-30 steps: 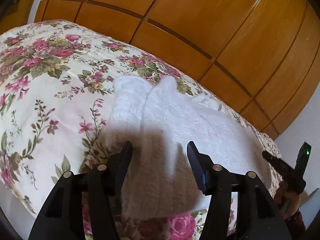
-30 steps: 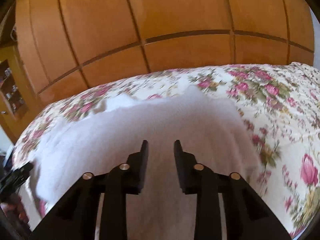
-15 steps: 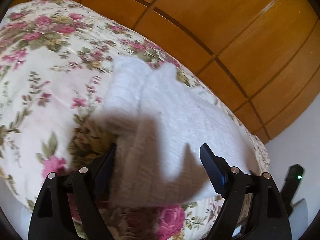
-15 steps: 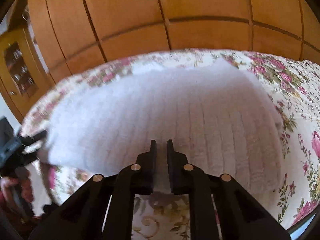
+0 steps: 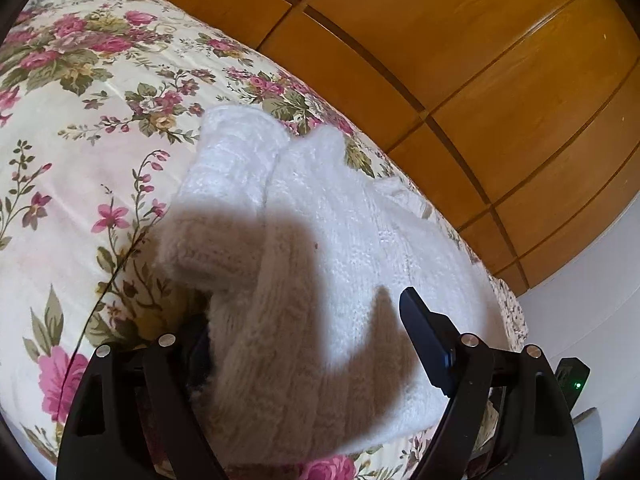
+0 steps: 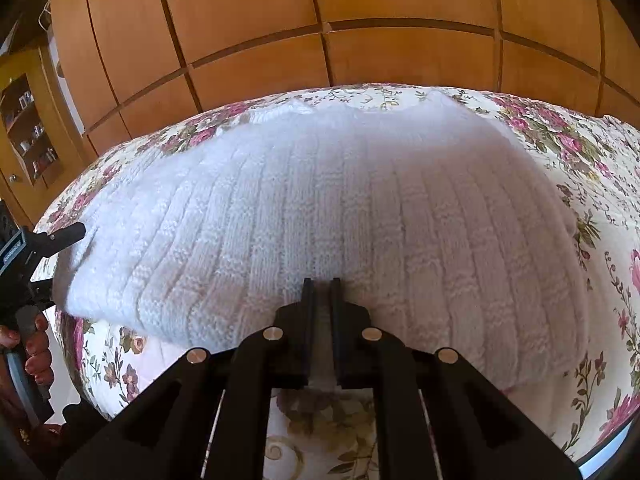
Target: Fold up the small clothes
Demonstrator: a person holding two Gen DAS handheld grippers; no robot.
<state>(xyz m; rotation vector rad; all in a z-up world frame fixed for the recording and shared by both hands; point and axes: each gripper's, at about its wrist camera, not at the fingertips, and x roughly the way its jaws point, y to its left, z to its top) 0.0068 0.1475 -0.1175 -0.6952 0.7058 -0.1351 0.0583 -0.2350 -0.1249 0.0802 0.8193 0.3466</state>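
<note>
A wooden wardrobe (image 6: 320,20) stands behind the bed (image 5: 60,120), where a white knitted sweater (image 6: 340,208) lies flat near the front edge. It looks soft, light and floppy; its hem is the best hold. The right gripper (image 6: 320,284) is clamped on that hem. The left gripper (image 5: 316,328) has its fingers apart, straddling the corner.

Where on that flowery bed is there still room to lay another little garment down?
Bare floral bedspread lies beyond the white knitted sweater's folded sleeve, and more past its other side. The near edge is crowded: left gripper straddles the hem, right gripper pinches it.
</note>
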